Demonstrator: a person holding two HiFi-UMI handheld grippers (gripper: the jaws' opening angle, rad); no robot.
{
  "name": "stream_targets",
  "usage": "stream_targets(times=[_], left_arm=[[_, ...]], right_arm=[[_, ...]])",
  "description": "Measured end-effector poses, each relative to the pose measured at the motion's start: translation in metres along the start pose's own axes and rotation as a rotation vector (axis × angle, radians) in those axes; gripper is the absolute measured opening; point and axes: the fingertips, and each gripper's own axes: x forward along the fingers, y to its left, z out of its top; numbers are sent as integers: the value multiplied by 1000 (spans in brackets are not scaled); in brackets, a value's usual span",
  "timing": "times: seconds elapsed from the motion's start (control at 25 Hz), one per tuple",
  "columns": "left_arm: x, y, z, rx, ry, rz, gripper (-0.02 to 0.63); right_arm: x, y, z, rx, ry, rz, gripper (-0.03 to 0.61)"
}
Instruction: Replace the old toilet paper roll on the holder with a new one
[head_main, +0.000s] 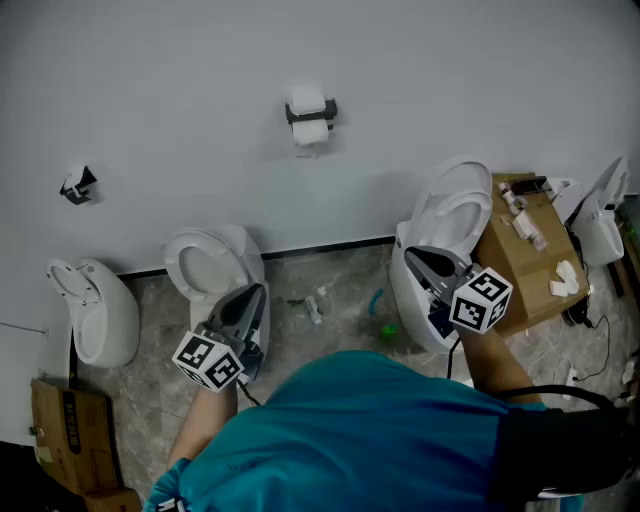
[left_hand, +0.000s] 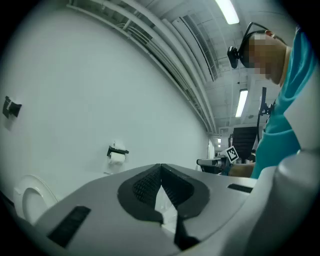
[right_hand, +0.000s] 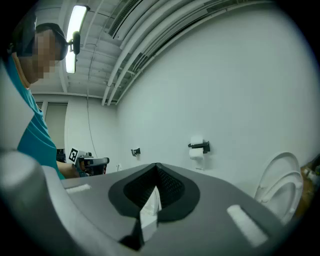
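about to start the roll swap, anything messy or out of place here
Yes: white scraps and a green bit lie loose on the floor below the holder, and more scraps litter the cardboard box at the right.

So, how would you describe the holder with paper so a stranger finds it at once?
Start at the large white wall. High on it, above the gap between the low open toilet and the toilet with raised lid, hangs a black toilet paper holder. Unlike the dark bracket far to its left, it plainly bears white paper, above and below its bar.
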Motion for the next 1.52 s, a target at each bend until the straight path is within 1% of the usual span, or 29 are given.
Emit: stream_targets(times=[0.16,0.44,0.6,0.72,0.96,1.08,1.16,1.28,1.4,1.52], left_arm=[[8,-2,0,1,19,12,8],[24,-3,-1,3,16,15,8],[38,-3,-2,5,8,23,8],[54,-7,-4,12,0,35,8],[97,-19,-7,16,-2,51,8],[119,-13,-10,14,15,49,8],[127,2,-11,16,27,50,8],[142,42,-10,15,30,51,8],[164,98,-7,8,27,20,8],[197,166,5,21,29,-36,8]], right_arm=[[-1,-9,-1,5,0,-1,0],[-2,-26,1,22,-4,10,0],[0,-41,7,76,-17,43,2],[-4,-54,9,66,-6,69,2],[-13,-94,18,40,2,114,3],[-3,-119,20,39,2,113,3],[13,-132,17,53,0,111,3],[52,-147,16,57,-1,111,3],[105,-162,17,45,-10,97,3],[170,-182,30,15,-39,60,3]])
